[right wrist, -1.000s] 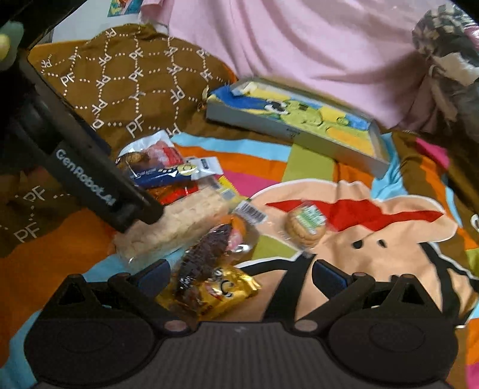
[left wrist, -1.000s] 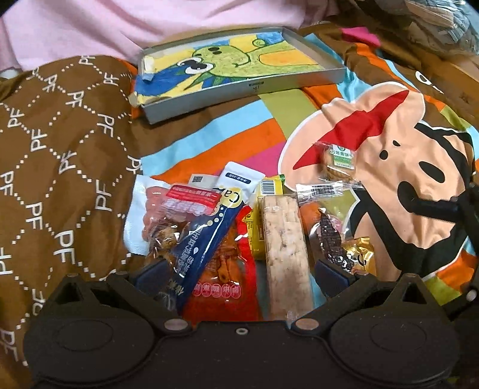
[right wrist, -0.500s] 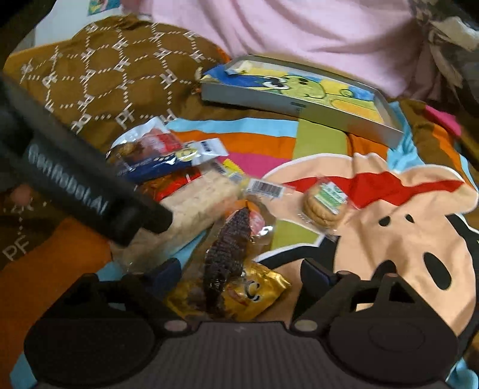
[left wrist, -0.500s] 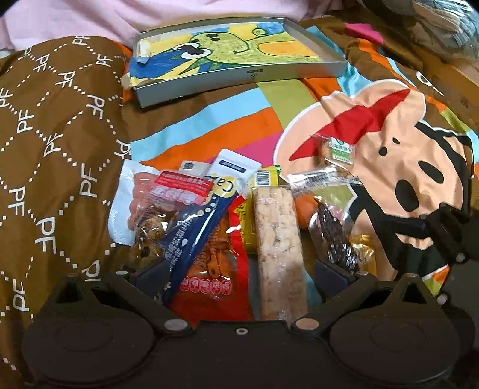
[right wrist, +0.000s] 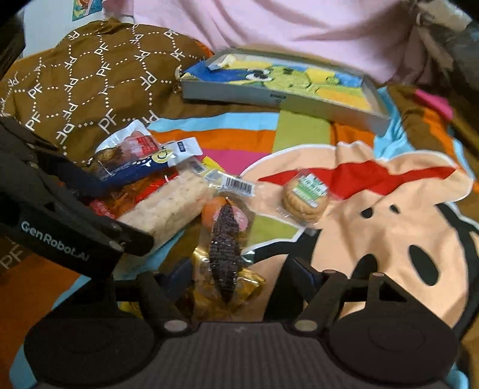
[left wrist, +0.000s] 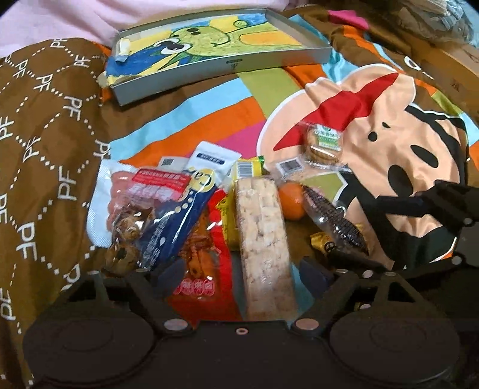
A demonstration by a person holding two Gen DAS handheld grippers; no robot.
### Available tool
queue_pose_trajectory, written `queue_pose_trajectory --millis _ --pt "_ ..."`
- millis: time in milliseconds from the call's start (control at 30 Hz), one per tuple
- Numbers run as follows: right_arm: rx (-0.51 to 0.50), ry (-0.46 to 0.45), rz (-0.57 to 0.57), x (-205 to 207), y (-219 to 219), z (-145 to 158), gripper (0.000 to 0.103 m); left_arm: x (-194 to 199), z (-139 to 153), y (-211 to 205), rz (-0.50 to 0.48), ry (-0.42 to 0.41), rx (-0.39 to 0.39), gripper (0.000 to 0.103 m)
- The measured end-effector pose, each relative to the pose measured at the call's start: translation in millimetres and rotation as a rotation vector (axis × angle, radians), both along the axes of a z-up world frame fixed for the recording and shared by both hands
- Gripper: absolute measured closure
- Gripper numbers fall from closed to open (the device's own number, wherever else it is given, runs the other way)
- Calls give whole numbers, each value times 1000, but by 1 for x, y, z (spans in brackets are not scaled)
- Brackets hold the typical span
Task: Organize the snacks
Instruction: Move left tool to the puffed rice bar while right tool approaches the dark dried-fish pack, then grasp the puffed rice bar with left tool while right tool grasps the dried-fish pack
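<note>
Straddling the rice bar [left wrist: 263, 239] and red packet [left wrist: 206, 269], the left gripper [left wrist: 239, 270] has been closing, not yet gripping. Right gripper [right wrist: 239, 270], closing likewise, brackets the dark snack [right wrist: 224, 248]. Tray [left wrist: 227, 64] waits beyond the pile on the bed, presumably the destination.

A home bedroom: a colourful cartoon-printed bedspread [left wrist: 374, 134] covers the near surface, with a pink quilt [right wrist: 284, 24] bunched at the far side.

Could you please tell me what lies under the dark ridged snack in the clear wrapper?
Under the dark ridged snack lies a gold-wrapped snack, with an orange ball at its far end; what they cover is hidden.
</note>
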State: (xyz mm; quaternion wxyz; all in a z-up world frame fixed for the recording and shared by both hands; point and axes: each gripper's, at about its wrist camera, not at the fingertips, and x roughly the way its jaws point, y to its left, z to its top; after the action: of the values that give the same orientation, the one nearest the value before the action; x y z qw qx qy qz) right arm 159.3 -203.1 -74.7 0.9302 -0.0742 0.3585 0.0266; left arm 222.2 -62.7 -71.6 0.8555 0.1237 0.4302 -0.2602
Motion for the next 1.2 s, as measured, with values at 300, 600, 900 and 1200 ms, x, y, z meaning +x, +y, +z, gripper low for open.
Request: queue_pose_trajectory --millis 300,600,900,1200 --pt "87 39 0 4 -8 -4 49 4 -4 -8 -47 37 -37 54" --pt "218 85 -14 17 -27 -11 46 20 -16 -6 21 142 -86 68" --pt "231 72 -9 17 -28 -12 49 19 -13 1 95 194 -138 69" --pt "-28 31 61 6 1 -7 50 11 -5 8 155 266 -233 69"
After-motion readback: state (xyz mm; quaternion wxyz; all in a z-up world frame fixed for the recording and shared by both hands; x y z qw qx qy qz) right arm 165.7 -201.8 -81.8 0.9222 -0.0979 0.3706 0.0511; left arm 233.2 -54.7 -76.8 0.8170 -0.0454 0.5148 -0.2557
